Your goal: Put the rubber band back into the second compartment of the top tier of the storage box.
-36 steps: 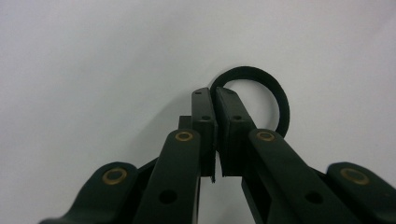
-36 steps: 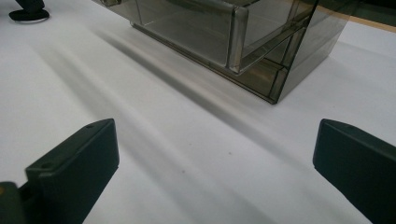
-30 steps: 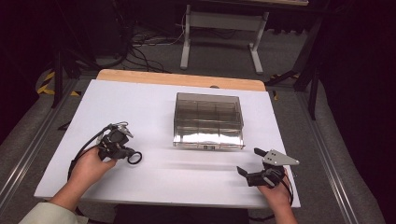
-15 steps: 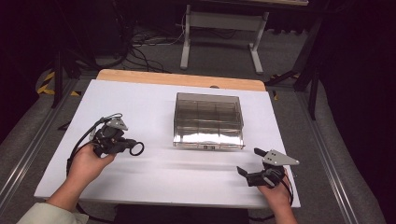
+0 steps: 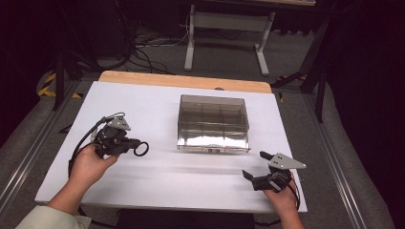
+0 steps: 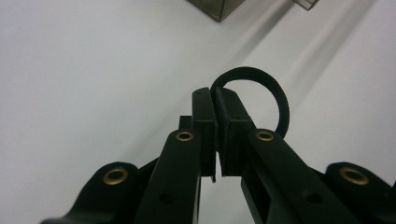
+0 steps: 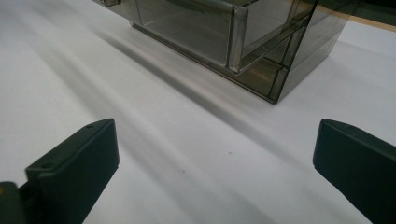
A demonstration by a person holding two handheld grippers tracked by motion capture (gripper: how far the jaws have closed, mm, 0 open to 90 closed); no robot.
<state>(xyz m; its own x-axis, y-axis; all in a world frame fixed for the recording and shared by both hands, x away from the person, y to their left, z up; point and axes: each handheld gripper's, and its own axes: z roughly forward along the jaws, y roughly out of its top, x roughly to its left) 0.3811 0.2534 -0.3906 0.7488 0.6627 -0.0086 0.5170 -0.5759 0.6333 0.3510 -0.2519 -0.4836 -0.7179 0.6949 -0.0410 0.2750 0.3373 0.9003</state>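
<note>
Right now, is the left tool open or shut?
Shut: the left tool pinches the black ring between its closed jaws.

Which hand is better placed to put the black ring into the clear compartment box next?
Left, most likely. The left gripper is shut on the black ring, lifted off the table. The right gripper sits open near the compartment box, holding nothing.

Black ring [image 6: 273,93] pinched in tongs

No readable text, label or number, seemingly, anywhere.
</note>
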